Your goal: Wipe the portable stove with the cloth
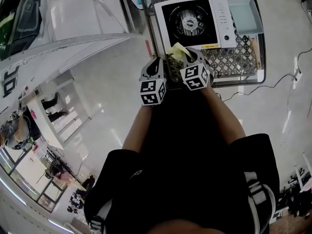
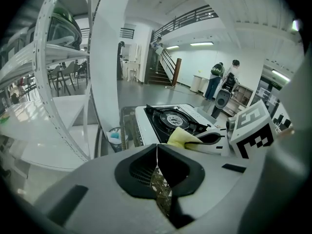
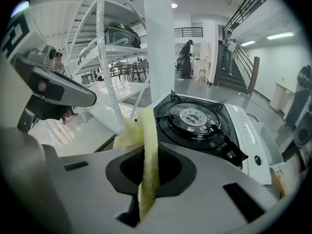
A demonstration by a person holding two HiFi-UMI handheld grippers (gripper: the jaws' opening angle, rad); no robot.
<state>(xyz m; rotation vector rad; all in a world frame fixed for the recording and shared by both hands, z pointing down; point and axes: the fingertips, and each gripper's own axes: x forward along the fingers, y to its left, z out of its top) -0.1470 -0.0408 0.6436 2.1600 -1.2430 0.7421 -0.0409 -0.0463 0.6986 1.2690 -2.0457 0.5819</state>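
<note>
Right hand-held gripper (image 3: 146, 177): jaws are closed tightly on a folded yellow cloth, which is pinched between them and stands up past their tips.
Cloth (image 3: 148, 130): it is held in the air just in front of the portable stove's near edge; whether it touches the stove cannot be told.
Left hand-held gripper (image 2: 157, 152): jaws are pressed together with nothing between them; it is held just beside the right one, on its left, the two marker cubes close together.
Portable stove (image 1: 195, 21): a white body with a black round burner in a black recess is seen, with a control strip along its right side; it rests on the surface just beyond both grippers.
Surface (image 1: 239, 57): a metal lattice top is seen under the stove.
Tray (image 1: 245, 14): a pale blue-grey tray is placed just beside the stove's right side.
</note>
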